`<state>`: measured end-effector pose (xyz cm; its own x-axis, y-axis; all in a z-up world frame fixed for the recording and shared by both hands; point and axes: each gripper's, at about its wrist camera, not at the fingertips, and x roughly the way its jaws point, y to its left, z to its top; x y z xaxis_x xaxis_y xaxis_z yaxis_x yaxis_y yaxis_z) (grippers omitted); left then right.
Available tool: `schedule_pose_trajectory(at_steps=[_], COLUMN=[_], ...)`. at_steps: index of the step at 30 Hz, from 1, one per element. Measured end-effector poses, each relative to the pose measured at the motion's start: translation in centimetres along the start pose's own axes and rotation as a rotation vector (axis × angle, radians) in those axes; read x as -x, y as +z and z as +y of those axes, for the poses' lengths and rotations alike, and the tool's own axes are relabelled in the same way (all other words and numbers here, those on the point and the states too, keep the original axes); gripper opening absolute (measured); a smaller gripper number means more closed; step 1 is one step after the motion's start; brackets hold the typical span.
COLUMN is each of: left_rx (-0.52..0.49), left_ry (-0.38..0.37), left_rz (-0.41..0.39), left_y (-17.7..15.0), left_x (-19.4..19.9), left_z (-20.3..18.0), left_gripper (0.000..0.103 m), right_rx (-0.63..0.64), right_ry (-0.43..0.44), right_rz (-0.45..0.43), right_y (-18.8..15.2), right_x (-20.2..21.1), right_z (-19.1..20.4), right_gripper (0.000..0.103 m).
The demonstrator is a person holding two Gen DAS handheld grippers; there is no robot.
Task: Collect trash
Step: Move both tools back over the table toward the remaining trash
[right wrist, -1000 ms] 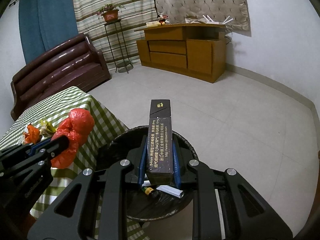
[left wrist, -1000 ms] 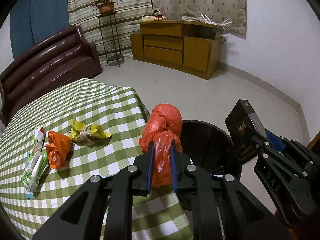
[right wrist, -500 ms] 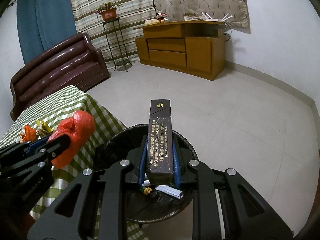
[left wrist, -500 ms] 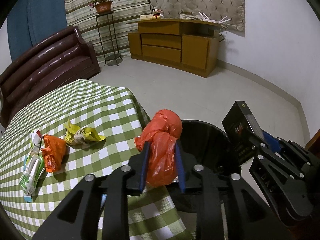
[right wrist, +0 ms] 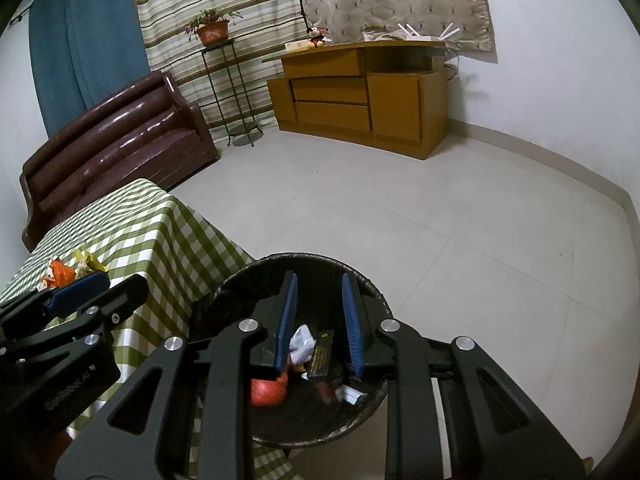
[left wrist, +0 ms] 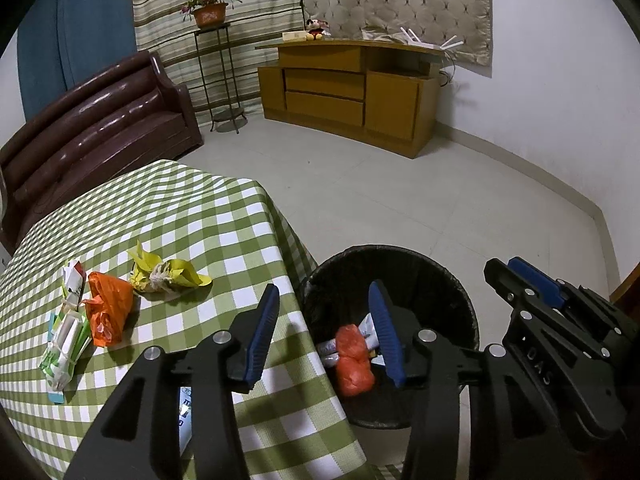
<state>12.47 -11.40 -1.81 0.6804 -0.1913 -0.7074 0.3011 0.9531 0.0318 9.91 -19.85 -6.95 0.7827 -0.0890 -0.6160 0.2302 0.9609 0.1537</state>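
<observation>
My left gripper (left wrist: 324, 292) hangs over the table corner and the black bin (left wrist: 400, 252). Its jaws are opening, with nothing between them. The red plastic bag (left wrist: 354, 364) lies inside the bin among white wrappers. My right gripper (right wrist: 319, 282) is above the bin (right wrist: 304, 258), jaws apart and empty. The dark box (right wrist: 322, 354) lies in the bin below it, beside the red bag (right wrist: 268, 392). On the green checked tablecloth (left wrist: 180, 208) remain an orange bag (left wrist: 108, 312), a yellow wrapper (left wrist: 168, 276) and green-white packets (left wrist: 66, 344).
A brown leather sofa (left wrist: 92, 136) stands behind the table. A wooden cabinet (left wrist: 348, 92) lines the far wall, with a plant on a thin metal stand (left wrist: 216, 68) to its left. Pale tiled floor (right wrist: 440, 220) spreads beyond the bin.
The left jaws spread and the red bag dropped into the bin. The dark box left the right gripper and now lies in the bin.
</observation>
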Motion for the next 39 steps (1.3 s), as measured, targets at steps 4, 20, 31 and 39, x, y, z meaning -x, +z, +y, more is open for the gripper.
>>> schedule_pose_trajectory(at_steps=[4,20,31,39], left_rx=[0.007,0.064,0.15,0.216], left_ry=[-0.005,0.054,0.156,0.218], left_rz=[-0.005,-0.023,-0.018,-0.009], left_y=[0.1,-1.8,-5.0,-7.4], left_x=[0.3,4.2,7.3,9.0], left_z=[0.1,5.2,12.4,17.6], left_gripper=[0.05,0.056,0.059,0.059], right_rx=[-0.001,0.055,0.132,0.194], right_ry=[-0.002,0.037,0.109,0.16], right_rz=[0.0,-0.006,0.027,0.065], right_y=[0.1,-0.1,-1.5,-3.0], right_x=[0.2,3.3,4.8,5.5], right_z=[-0.1,4.1,10.2,15.1], right_gripper=[0.024,0.042,0.044,0.044])
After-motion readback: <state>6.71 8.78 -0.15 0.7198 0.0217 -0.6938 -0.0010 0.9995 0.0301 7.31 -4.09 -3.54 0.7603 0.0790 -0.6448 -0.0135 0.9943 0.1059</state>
